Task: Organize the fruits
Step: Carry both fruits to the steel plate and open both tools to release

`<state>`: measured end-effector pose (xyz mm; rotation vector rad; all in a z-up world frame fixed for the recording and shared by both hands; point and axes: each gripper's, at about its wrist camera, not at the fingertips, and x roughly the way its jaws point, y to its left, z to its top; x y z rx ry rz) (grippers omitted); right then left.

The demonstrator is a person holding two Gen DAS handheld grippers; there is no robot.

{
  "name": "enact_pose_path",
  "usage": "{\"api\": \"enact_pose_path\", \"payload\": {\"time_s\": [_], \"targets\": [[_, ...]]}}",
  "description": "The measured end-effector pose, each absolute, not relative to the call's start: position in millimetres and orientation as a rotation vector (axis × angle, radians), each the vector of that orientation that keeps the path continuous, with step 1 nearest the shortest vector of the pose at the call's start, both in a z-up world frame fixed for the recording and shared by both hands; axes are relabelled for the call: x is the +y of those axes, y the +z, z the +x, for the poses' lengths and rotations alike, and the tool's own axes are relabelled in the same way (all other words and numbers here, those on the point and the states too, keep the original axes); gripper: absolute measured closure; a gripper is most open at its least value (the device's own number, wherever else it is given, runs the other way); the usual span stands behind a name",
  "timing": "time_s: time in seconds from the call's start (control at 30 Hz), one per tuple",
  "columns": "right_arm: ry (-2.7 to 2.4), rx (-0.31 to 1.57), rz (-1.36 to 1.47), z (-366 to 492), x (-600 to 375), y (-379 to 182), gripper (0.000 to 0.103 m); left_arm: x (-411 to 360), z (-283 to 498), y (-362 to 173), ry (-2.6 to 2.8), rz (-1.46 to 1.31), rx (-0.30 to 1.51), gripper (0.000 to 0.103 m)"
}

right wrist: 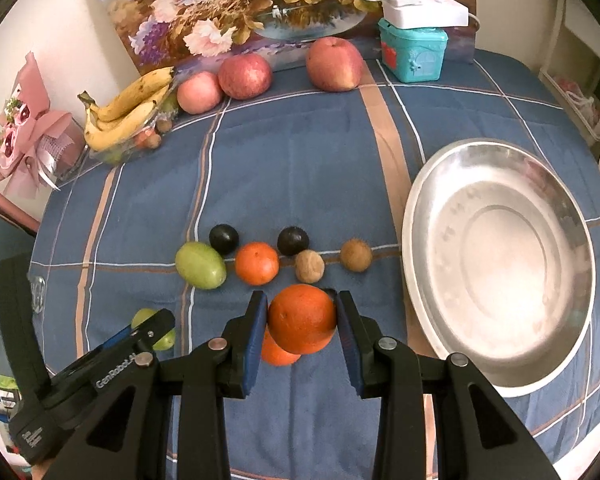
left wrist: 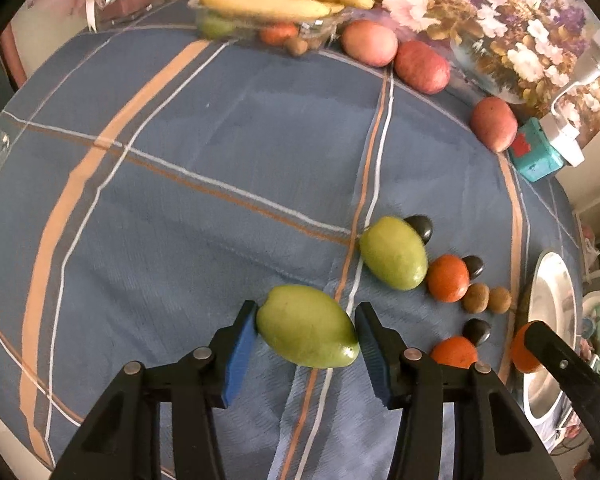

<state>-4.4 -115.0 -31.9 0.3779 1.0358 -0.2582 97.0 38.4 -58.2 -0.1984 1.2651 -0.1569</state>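
My left gripper (left wrist: 307, 326) is shut on a green mango (left wrist: 306, 326), held just above the blue checked cloth. My right gripper (right wrist: 301, 320) is shut on an orange (right wrist: 302, 318), lifted over another orange (right wrist: 278, 354). In a row on the cloth lie a second green mango (right wrist: 200, 265), an orange (right wrist: 257, 263), two dark plums (right wrist: 223, 238), and two brown kiwis (right wrist: 309, 266). The left gripper (right wrist: 156, 330) with its mango also shows in the right wrist view, at lower left. The right gripper's orange (left wrist: 520, 346) shows in the left wrist view.
A large steel plate (right wrist: 496, 184) sits on the right of the table. At the back are three red apples (right wrist: 245, 76), a clear tray with bananas (right wrist: 128, 114), a teal box (right wrist: 414, 54) with a white charger, a flower painting and a pink bouquet (right wrist: 28, 132).
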Motion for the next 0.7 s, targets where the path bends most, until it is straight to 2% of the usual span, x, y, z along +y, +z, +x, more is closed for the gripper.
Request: {"api": "enact_pose_path", "payload": {"time_s": [0.2,0.47,0.7], "targets": [[-0.266,1.017,0.426,-9,-134,-32,0.066,26,89,-37,-0.195,-0.189,1.215,0.051],[-0.491,1.005,0.541,-44,-210,-33,0.066,-63,67,-10,-0.426,-0.077,1.148,0.051],[-0.619,1.020,0.666,-76,-266,-45,0.066,-140,44,-9,-0.607,0.024,1.117,0.051]]}}
